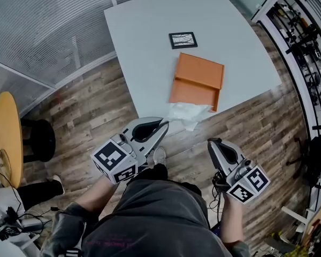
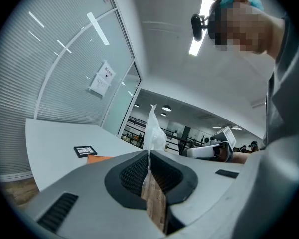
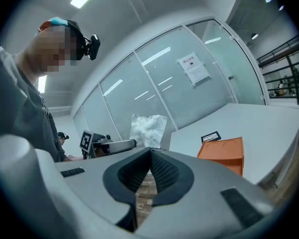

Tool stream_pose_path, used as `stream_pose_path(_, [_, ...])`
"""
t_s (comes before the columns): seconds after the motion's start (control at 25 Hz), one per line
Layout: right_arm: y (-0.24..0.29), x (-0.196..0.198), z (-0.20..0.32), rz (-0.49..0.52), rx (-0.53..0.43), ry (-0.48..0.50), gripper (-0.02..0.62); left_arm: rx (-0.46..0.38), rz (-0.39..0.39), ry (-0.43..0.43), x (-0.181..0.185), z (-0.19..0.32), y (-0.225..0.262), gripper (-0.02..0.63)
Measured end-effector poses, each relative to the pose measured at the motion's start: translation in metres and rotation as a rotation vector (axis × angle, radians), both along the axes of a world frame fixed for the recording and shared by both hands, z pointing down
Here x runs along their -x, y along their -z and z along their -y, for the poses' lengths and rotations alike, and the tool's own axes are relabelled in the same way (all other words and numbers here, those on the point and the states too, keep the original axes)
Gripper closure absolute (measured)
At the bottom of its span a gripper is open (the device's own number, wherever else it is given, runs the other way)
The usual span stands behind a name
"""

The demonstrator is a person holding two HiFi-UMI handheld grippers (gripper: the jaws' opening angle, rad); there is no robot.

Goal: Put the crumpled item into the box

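Observation:
My left gripper [image 1: 165, 125] is shut on a corner of the crumpled white item [image 1: 188, 114], which hangs at the table's near edge just in front of the orange box [image 1: 198, 82]. In the left gripper view the item [image 2: 154, 128] stands up from the closed jaw tips [image 2: 149, 154], with the box [image 2: 101, 159] low behind them. My right gripper [image 1: 212, 142] is over the floor to the right, off the table, shut with nothing in it. Its own view shows the closed tips [image 3: 150, 150], the white item [image 3: 148, 129] at left and the box [image 3: 223, 152] at right.
A black-framed marker tile [image 1: 182, 39] lies on the grey table [image 1: 150, 42] behind the box. A yellow round table [image 1: 5, 135] and black stool [image 1: 38, 140] stand at left beside another person's leg [image 1: 40, 190]. Glass partitions run along the left, a shelving rack [image 1: 310, 47] at right.

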State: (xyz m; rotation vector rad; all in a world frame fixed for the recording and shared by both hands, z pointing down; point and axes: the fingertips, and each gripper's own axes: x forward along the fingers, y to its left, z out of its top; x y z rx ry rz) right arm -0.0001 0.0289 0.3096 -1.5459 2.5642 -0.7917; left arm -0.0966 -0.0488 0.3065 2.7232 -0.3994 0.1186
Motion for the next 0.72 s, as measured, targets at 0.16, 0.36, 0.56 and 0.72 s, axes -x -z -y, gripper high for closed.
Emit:
stream_pose_path(0.16, [-0.001, 0.004, 0.017, -0.006, 0.010, -0.012, 0.594, 0.015, -0.001, -0.016, 0.000, 0.018, -0.006, 0.575])
stream_pose_path(0.36, [0.001, 0.002, 0.030, -0.020, 0.014, -0.020, 0.592, 0.029, -0.002, -0.020, 0.001, 0.033, -0.016, 0.575])
stream_pose_path(0.56, [0.001, -0.001, 0.039, -0.028, 0.018, -0.026, 0.594, 0.039, 0.000, -0.013, 0.002, 0.041, -0.022, 0.575])
stream_pose_path(0.72, [0.000, -0.009, 0.045, -0.021, 0.017, -0.015, 0.594, 0.041, 0.012, -0.004, -0.007, 0.046, -0.027, 0.575])
